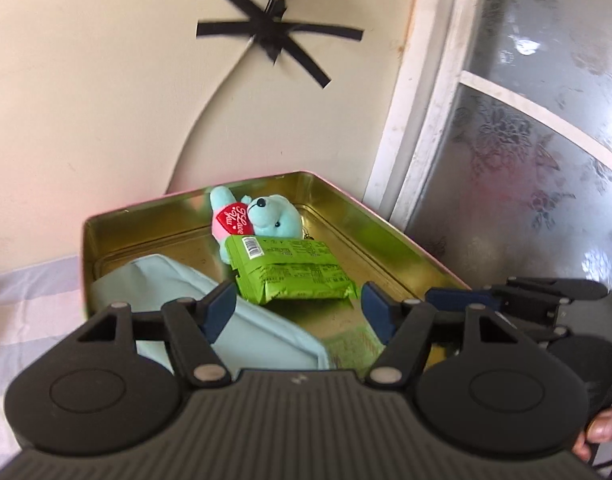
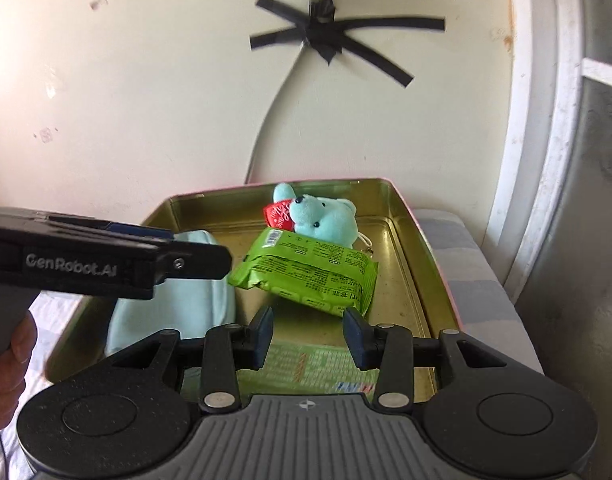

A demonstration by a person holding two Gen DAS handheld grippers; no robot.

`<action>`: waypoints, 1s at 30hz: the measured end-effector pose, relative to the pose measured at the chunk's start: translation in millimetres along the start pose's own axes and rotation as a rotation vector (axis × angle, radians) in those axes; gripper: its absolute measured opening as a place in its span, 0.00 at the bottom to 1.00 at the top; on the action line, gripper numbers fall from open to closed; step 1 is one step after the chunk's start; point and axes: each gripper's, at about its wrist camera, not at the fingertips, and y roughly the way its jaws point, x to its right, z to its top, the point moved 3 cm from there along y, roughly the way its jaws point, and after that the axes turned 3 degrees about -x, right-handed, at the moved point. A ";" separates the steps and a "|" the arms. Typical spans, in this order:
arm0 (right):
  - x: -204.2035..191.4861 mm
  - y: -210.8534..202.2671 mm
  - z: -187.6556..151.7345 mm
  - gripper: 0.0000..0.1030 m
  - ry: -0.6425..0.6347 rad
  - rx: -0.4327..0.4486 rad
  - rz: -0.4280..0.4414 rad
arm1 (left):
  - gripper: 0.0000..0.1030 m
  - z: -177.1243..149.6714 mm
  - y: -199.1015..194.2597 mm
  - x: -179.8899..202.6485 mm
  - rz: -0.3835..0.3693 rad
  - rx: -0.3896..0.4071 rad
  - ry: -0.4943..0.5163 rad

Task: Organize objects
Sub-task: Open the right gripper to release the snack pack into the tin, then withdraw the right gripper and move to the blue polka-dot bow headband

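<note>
One gold-lined tin (image 1: 346, 196) with a pink outer rim sits on a striped bed cover (image 2: 478, 280). Inside lie one green snack packet (image 1: 293, 272), one pale blue plush bear (image 1: 273, 220) with a red heart, and one light blue pouch (image 1: 241, 320). Left claw (image 1: 295, 306) is open, empty, above the pouch. Right claw (image 2: 308, 336) is open, empty. Only the right view shows a hand (image 2: 5, 368) gripping the left handle; only the left view shows patterned glass (image 1: 546, 140).

A: Any writing you can read?
B: "GenRobot.AI", white letters on the black side of the left gripper (image 2: 105, 264).
A: And the bear (image 1: 271, 220)?
B: Its red heart (image 1: 233, 216) says "I Love You".
A: The green packet (image 1: 293, 276)?
B: A barcode and small print, too fine to read.
</note>
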 end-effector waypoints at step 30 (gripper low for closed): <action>-90.7 -116.1 -125.8 0.37 0.152 0.247 -0.033 | 0.78 -161.6 -117.0 -23.4 0.232 0.037 0.037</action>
